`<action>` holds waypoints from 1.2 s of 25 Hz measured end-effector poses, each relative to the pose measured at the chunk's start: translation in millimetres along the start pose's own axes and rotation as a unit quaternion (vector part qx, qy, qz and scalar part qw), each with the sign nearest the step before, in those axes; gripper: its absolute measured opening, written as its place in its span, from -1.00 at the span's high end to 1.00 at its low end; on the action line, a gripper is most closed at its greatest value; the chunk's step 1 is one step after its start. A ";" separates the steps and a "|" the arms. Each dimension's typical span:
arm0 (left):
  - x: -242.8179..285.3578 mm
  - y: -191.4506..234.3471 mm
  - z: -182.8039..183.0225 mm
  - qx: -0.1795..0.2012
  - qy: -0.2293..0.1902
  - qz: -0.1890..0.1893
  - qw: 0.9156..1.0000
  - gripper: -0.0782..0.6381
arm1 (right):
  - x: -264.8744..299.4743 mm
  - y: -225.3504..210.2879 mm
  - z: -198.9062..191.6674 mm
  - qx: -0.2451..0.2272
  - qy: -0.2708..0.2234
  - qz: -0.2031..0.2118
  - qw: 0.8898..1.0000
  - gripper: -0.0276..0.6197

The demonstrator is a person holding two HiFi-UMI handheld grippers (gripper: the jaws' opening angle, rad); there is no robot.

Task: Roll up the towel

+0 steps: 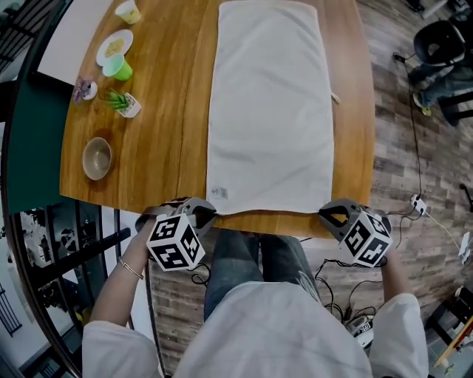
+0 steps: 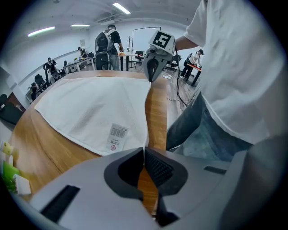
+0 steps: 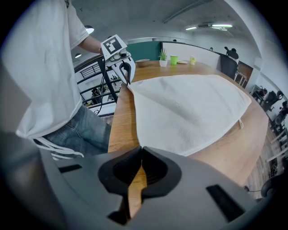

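Note:
A white towel [image 1: 270, 111] lies flat and lengthwise on the wooden table [image 1: 159, 148], with a small label at its near left corner [image 1: 219, 193]. My left gripper [image 1: 209, 215] is at that near left corner, at the table's front edge. In the left gripper view its jaws [image 2: 144, 151] are shut, with the towel's [image 2: 94, 108] corner running into their tips. My right gripper [image 1: 329, 215] is at the near right corner. Its jaws [image 3: 141, 148] are also shut where the towel's [image 3: 189, 108] corner ends. Each gripper view shows the other gripper, the right gripper [image 2: 150, 75] and the left gripper [image 3: 126, 77], pinching its corner.
Along the table's left side stand a beige bowl [image 1: 97, 158], a small potted plant [image 1: 123, 102], a green cup [image 1: 118, 68], a plate [image 1: 114, 46] and a yellow cup [image 1: 128, 11]. Cables [image 1: 417, 203] and a dark chair [image 1: 442, 43] are on the floor at right. People [image 2: 107, 45] stand far behind.

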State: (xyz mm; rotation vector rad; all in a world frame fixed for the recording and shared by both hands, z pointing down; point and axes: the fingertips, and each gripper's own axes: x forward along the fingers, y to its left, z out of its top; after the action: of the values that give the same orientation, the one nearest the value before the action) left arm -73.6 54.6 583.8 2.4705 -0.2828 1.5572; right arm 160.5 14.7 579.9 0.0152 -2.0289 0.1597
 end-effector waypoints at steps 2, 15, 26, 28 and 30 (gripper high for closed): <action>-4.4 -8.8 1.3 -0.012 -0.009 -0.012 1.000 0.75 | -6.3 7.5 -2.2 0.013 -0.004 0.010 1.000 0.90; -50.7 21.5 28.8 -0.029 -0.054 -0.025 0.998 0.75 | -58.6 -11.0 29.1 0.058 -0.053 -0.004 0.997 0.90; -42.9 137.6 38.4 -0.086 -0.050 0.062 0.993 0.74 | -40.1 -120.2 43.1 0.111 -0.066 -0.064 0.990 0.90; -36.1 148.6 38.2 -0.088 -0.048 0.065 0.993 0.74 | -32.1 -128.5 40.4 0.118 -0.058 -0.060 0.990 0.90; -31.0 158.5 37.0 -0.091 -0.049 0.069 0.992 0.74 | -25.9 -134.6 39.3 0.122 -0.052 -0.059 0.989 0.90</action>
State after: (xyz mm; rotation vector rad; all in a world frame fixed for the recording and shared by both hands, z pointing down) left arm -97.5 -106.2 551.6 2.4308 -0.5976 1.3926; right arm 148.1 -124.9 553.9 0.3029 -2.0954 0.3364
